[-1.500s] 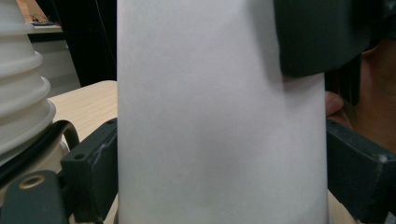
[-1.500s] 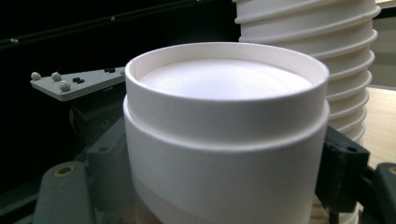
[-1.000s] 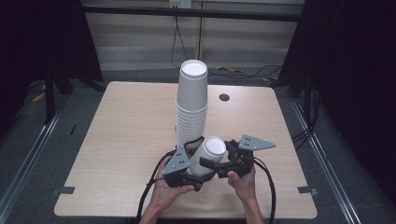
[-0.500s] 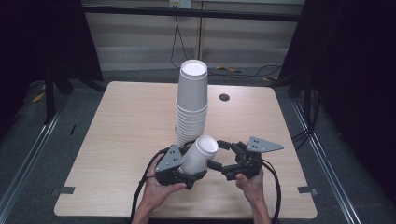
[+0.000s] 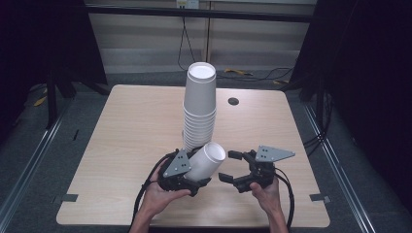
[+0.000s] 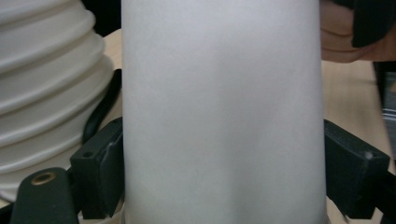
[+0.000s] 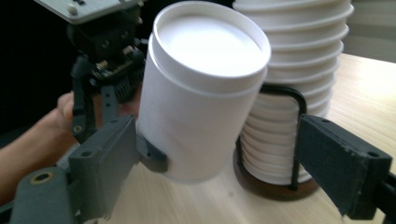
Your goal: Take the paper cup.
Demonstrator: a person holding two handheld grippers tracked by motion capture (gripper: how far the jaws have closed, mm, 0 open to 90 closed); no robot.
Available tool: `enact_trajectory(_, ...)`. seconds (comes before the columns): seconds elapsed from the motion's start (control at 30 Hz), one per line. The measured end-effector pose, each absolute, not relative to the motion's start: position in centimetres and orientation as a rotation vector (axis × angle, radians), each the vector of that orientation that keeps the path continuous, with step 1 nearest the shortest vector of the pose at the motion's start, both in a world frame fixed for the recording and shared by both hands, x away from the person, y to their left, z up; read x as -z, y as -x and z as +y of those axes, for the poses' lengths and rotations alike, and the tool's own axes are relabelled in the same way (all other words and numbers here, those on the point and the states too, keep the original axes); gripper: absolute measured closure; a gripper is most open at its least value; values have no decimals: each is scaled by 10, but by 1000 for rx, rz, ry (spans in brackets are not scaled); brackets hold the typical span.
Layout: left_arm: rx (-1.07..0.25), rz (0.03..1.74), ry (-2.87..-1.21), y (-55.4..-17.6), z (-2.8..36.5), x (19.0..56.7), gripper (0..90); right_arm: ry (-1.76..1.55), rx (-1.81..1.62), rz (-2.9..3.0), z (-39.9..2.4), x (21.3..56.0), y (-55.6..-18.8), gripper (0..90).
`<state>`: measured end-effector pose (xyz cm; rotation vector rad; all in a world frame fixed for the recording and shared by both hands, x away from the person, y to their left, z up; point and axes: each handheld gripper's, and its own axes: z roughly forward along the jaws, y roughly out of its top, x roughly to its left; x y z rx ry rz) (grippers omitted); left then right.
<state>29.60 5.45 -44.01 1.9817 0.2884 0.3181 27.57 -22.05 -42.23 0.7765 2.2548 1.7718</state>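
A tall stack of upside-down white paper cups (image 5: pixel 199 109) stands mid-table. My left gripper (image 5: pixel 197 175) is shut on a single white cup (image 5: pixel 206 160), which leans with its closed end up and to the right, just in front of the stack's foot. In the left gripper view that cup (image 6: pixel 224 112) stands between both black pads (image 6: pixel 100 172), which press on its sides, and the stack (image 6: pixel 46 93) is at the left. My right gripper (image 5: pixel 229 166) stands open a little to the right of the cup, not touching it. In the right gripper view the held cup (image 7: pixel 201 93) hangs ahead of its wide-open jaws.
The stack (image 7: pixel 299 70) sits in a black wire holder (image 7: pixel 299 135) on a brown base. A small dark round hole (image 5: pixel 233 101) marks the wooden table (image 5: pixel 126 131) behind the stack. Cables trail from both grippers to the near edge. Dark floor and rails surround the table.
The right gripper has come off the cup and drawn back to the right with its jaws open. The left gripper keeps the cup, which has shifted slightly left and tilted more.
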Motion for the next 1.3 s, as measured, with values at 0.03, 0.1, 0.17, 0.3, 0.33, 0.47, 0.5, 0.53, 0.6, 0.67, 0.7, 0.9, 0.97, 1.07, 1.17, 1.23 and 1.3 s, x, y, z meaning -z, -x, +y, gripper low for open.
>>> enact_trajectory(0.03, -315, 289, -1983, -296, 54, 440, 144, -777, -1756, 2262, -221, 423, -276, 135)
enact_trajectory(0.1, -316, 276, -2011, -297, 54, 440, 144, -783, -1732, 2281, -221, 423, -276, 136)
enact_trajectory(0.17, -303, 266, -2030, -298, 54, 441, 145, -780, -1716, 2288, -222, 423, -277, 135)
enact_trajectory(0.3, -269, 240, -2058, -298, 54, 440, 145, -767, -1686, 2316, -222, 424, -277, 135)
enact_trajectory(0.33, -254, 233, -2052, -298, 54, 439, 145, -755, -1674, 2326, -222, 424, -277, 135)
enact_trajectory(0.47, -283, 230, -2087, -295, 53, 435, 145, -740, -1660, 2358, -224, 425, -276, 136)
enact_trajectory(0.5, -285, 214, -2093, -295, 52, 433, 145, -739, -1646, 2357, -224, 424, -276, 137)
enact_trajectory(0.53, -281, 212, -2102, -294, 52, 433, 145, -736, -1637, 2353, -224, 424, -276, 140)
enact_trajectory(0.6, -297, 203, -2117, -295, 50, 432, 145, -727, -1609, 2374, -224, 424, -275, 145)
enact_trajectory(0.67, -304, 198, -2139, -295, 49, 432, 145, -718, -1585, 2390, -224, 424, -275, 168)
enact_trajectory(0.7, -306, 189, -2150, -296, 48, 431, 145, -718, -1562, 2402, -224, 424, -275, 170)
enact_trajectory(0.9, -303, 166, -2206, -300, 46, 430, 145, -705, -1508, 2472, -223, 427, -276, 157)
enact_trajectory(0.97, -307, 165, -2232, -301, 45, 431, 145, -708, -1483, 2481, -222, 427, -277, 138)
enact_trajectory(1.07, -306, 149, -2258, -301, 44, 430, 145, -698, -1454, 2501, -222, 428, -278, 136)
enact_trajectory(1.17, -315, 138, -2277, -303, 42, 428, 145, -690, -1418, 2516, -222, 428, -279, 136)
enact_trajectory(1.23, -311, 146, -2281, -303, 42, 427, 145, -685, -1389, 2528, -221, 428, -279, 138)
enact_trajectory(1.3, -327, 147, -2310, -304, 41, 427, 145, -669, -1348, 2548, -220, 427, -280, 142)
